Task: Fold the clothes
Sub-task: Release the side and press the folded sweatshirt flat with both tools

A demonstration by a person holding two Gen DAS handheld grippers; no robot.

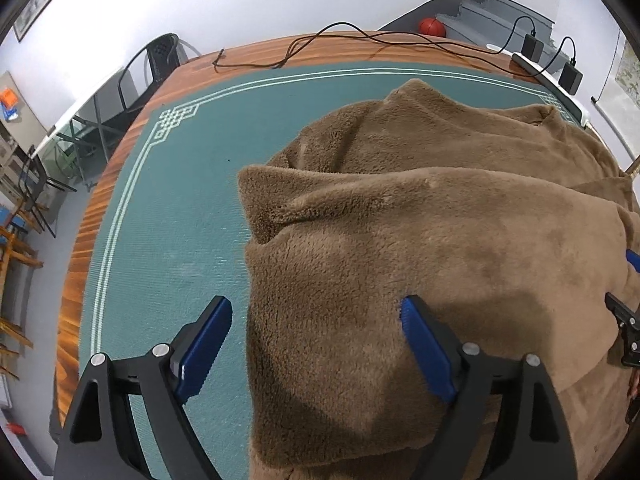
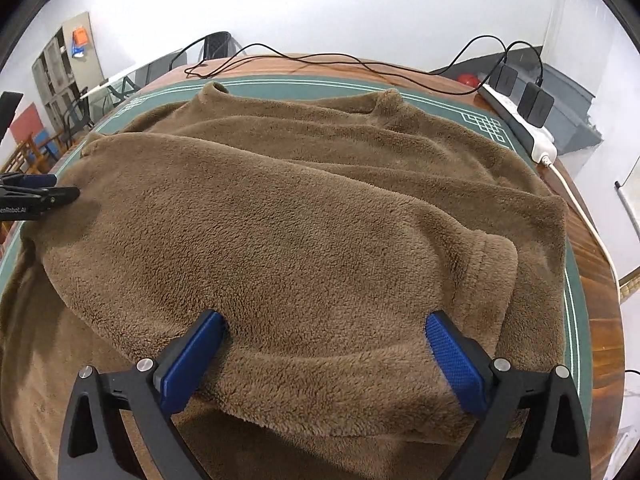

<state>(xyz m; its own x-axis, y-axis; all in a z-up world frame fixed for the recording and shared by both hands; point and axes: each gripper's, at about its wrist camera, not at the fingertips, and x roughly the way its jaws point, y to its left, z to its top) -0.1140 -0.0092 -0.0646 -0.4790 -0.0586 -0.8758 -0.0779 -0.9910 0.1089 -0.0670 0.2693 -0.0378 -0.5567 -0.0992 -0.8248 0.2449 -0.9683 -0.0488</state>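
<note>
A brown fleece garment [image 1: 420, 220] lies folded over itself on the green mat [image 1: 180, 200], with its cuff [image 2: 492, 256] at the right in the right wrist view. My left gripper [image 1: 316, 302] stands open at the garment's left edge, one finger [image 1: 208, 340] over bare mat and the other on the fleece. My right gripper [image 2: 324, 318] is open wide, and the folded fleece [image 2: 320, 240] bulges between its blue pads [image 2: 456, 360] without being pinched. Each gripper shows at the border of the other's view: the right gripper [image 1: 624, 282] and the left gripper [image 2: 56, 188].
The mat covers a wooden table [image 1: 100, 216]. A white power strip [image 2: 520, 120] with black chargers [image 2: 536, 108] and trailing cables [image 1: 340, 36] lies along the far and right edges. Chairs [image 1: 160, 60] stand beyond the table, and a red ball [image 1: 432, 26] lies by the steps.
</note>
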